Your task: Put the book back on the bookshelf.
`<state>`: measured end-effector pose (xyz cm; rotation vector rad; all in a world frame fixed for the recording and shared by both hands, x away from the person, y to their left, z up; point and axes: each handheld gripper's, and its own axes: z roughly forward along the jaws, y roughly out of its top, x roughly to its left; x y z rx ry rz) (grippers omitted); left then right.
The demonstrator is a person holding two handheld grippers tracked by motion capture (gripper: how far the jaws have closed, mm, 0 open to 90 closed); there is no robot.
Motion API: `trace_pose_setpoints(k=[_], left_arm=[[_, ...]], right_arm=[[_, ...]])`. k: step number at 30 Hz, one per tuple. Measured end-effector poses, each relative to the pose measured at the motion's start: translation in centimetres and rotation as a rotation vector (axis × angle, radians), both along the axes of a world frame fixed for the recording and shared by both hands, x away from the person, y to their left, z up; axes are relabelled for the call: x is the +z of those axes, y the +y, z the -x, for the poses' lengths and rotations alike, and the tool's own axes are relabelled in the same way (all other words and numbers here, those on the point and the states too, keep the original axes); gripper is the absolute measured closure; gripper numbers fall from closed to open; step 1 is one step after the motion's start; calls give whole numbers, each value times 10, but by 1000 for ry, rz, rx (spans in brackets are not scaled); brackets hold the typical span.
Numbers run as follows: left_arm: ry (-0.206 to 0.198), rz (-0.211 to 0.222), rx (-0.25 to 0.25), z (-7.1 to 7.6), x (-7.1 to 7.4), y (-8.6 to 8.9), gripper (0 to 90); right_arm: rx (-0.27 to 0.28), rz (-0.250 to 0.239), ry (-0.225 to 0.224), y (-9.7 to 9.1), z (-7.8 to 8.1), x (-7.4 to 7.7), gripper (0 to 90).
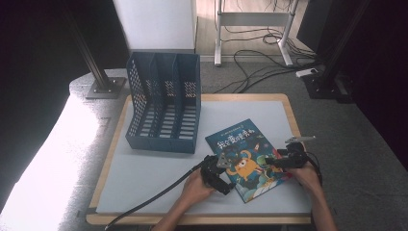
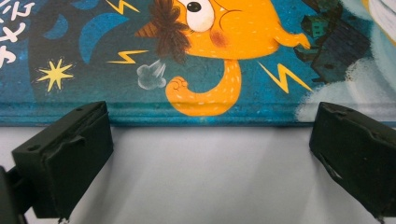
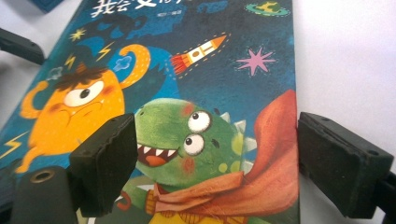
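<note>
Your left gripper [image 1: 220, 169] sits at the left long edge of the picture book [image 1: 246, 159], jaws spread wide with nothing between them. In the left gripper view its two black pads [image 2: 65, 163] rest on the bare mat just short of the book's edge, one at each side of the frame, and the orange monster on the cover lies straight ahead; whether the pads touch the edge, you cannot tell.

Your right gripper [image 1: 281, 161] is over the book's right side, near its lower right corner. In the right gripper view [image 3: 210, 163] its jaws also stand wide, gripping nothing: one pad hangs over the green dinosaur on the cover, the other lies just past the book's right edge, above the mat. Whether that pad touches the edge is not clear.

The book lies flat and closed, cover up, turned at a slant, on the front right part of the grey mat [image 1: 144, 173], close to the front edge of the wood-rimmed table [image 1: 108, 159]. A blue three-slot file rack [image 1: 163, 103] stands well apart from it, toward the back left corner.
</note>
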<state>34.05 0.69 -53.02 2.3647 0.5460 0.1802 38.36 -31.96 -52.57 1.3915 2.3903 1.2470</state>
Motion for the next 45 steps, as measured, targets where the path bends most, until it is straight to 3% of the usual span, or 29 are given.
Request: trace_pose_setpoints(k=[10, 11, 14, 21, 25, 27, 31, 35, 41, 45], left_arm=[[29, 29, -3, -3, 1, 3, 0], [29, 28, -3, -3, 1, 3, 0], [29, 28, -3, -3, 1, 3, 0], [28, 27, -3, -3, 1, 3, 0], [29, 27, -3, -3, 1, 3, 0], [29, 28, -3, -3, 1, 3, 0], [29, 29, -2, -3, 1, 3, 0], [30, 30, -3, -3, 1, 3, 0], [29, 29, -2, -3, 1, 3, 0], [28, 27, -2, -3, 1, 3, 0]], right_arm=[[10, -78, 37, -13, 11, 2, 154], [-1, -130, 29, -18, 13, 4, 167], [-4, -176, 2, -23, 16, 14, 210], [15, -126, 3, -22, 18, 22, 255], [17, -128, 13, -27, 22, 18, 328], [60, -165, 28, -29, 27, 15, 378], [93, -145, 12, -30, 32, 17, 423], [111, -126, 3, -32, 22, 23, 450], [156, -109, 31, -29, 5, 28, 502], [166, -144, -17, -34, 9, 32, 546]])
